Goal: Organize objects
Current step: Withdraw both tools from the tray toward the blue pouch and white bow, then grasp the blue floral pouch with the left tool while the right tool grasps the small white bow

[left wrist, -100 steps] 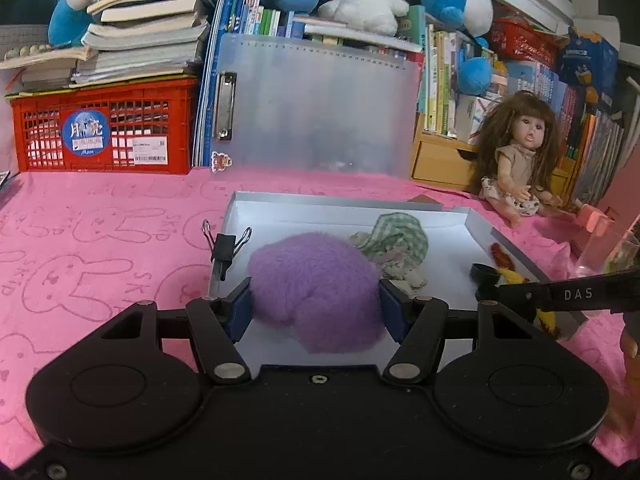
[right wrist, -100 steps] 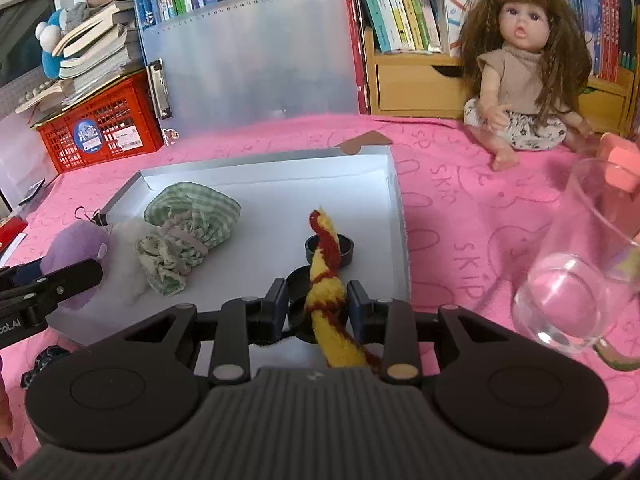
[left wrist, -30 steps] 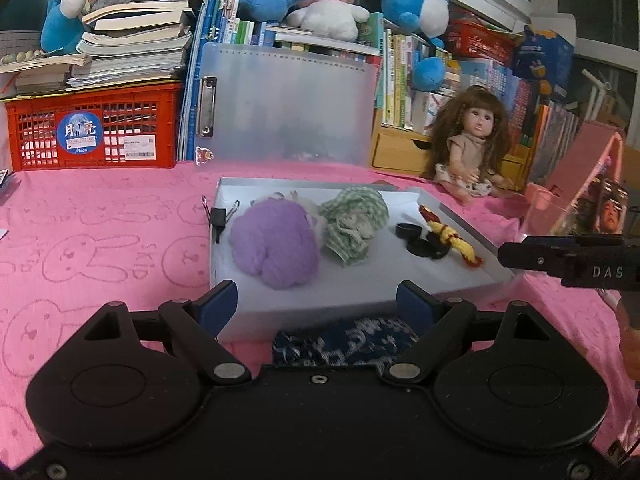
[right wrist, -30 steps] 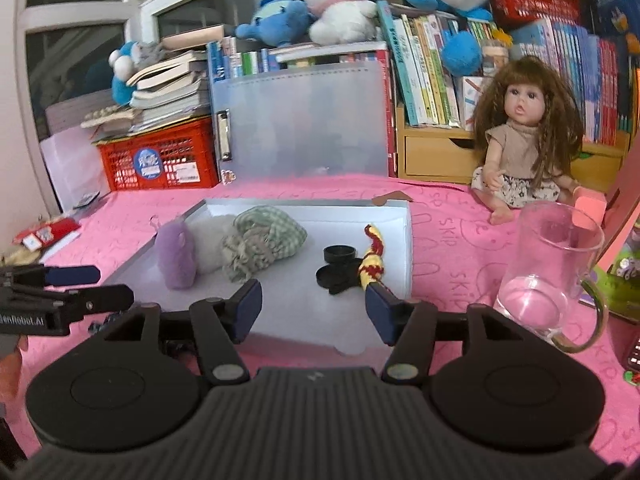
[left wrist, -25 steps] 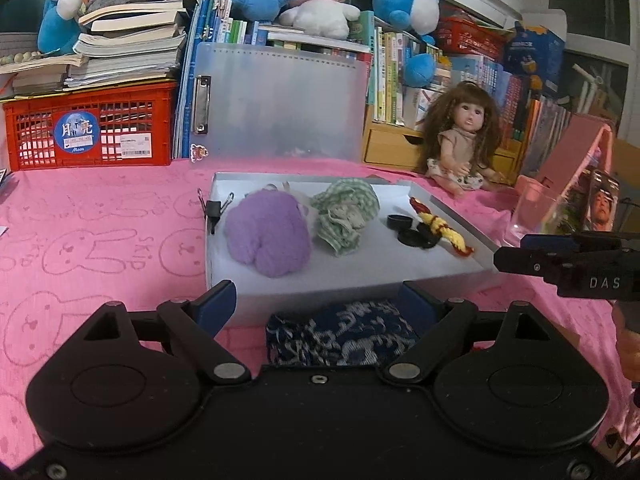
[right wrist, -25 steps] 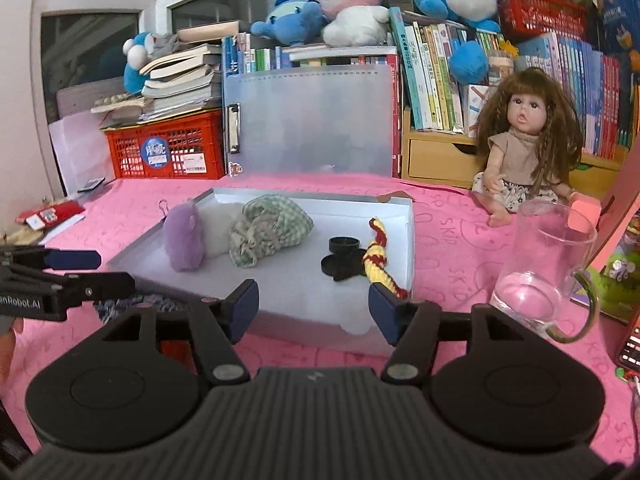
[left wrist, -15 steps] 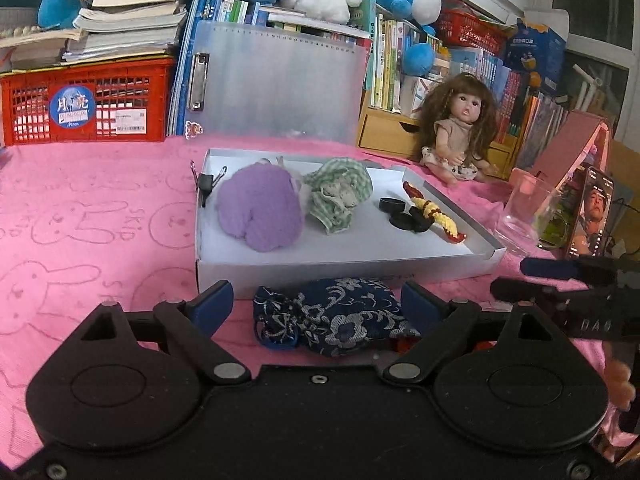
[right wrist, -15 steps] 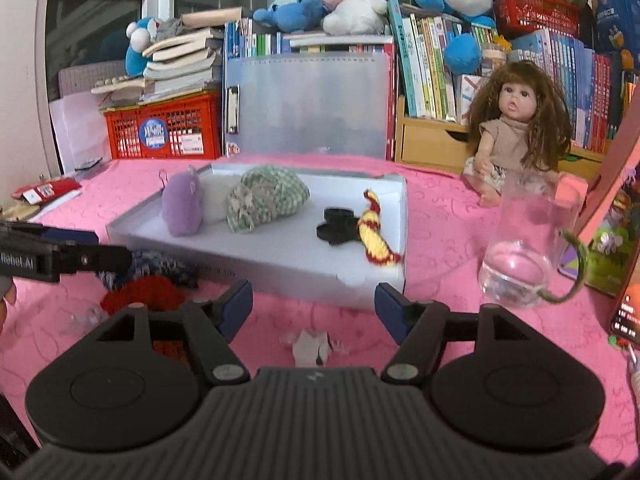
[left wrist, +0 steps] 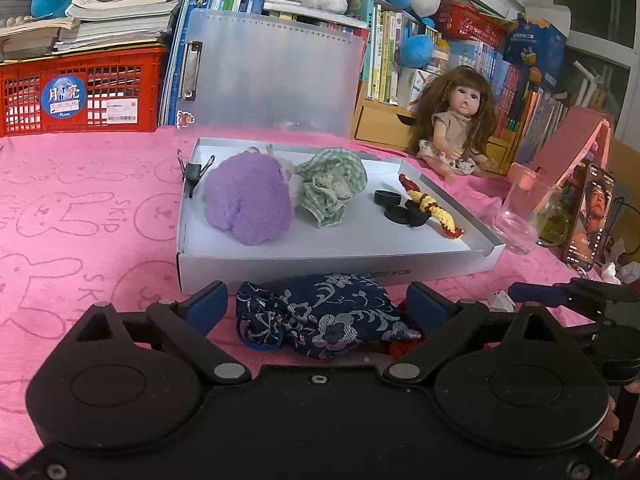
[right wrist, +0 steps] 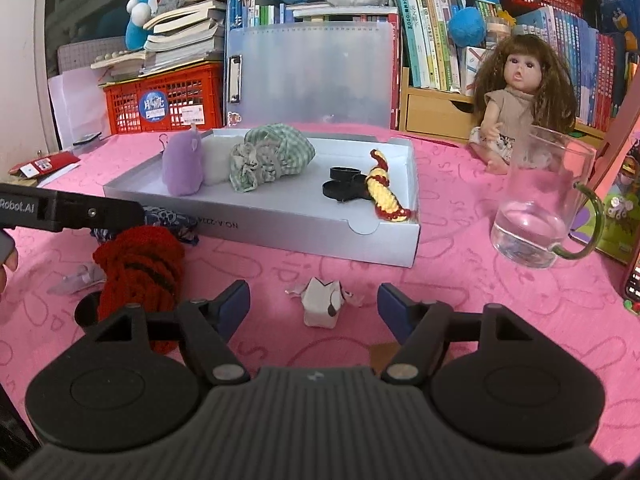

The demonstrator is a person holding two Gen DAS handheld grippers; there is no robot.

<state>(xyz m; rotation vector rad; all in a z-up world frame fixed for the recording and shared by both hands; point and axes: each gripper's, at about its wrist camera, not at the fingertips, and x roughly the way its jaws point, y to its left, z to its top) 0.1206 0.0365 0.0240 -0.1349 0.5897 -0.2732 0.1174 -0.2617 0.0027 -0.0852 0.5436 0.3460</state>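
we hold both grippers low over the pink cloth [left wrist: 80,216], in front of the white tray [left wrist: 320,268]. our left gripper [left wrist: 318,306] has its jaws spread wide, one on each side of the navy floral pouch [left wrist: 324,316], which lies on the cloth just before the tray's near wall; neither pad touches it that we can see. a red knitted piece [right wrist: 138,264] lies close against the pouch on its right, partly tucked behind it from the left wrist view.

our right gripper [right wrist: 314,306] is also spread apart and holds nothing; between its pads, a little ahead, sits a small crumpled white paper piece [right wrist: 322,300] on the cloth. the left gripper's arm crosses the left edge of that view, above the red knit.

inside the tray we see a purple plush [left wrist: 248,204] at the left, a green checked cloth bundle [left wrist: 332,184] touching it, then black rings [left wrist: 398,208] and a yellow and red knitted cord [left wrist: 430,204] near the right wall. a binder clip [left wrist: 194,172] grips the tray's left rim.

to the right of the tray stand a glass mug [right wrist: 544,200] and a phone [left wrist: 588,216]. a doll [right wrist: 520,100] sits behind them. a clear clipboard [left wrist: 272,76], a red crate [left wrist: 80,92] and shelves of books close off the back.
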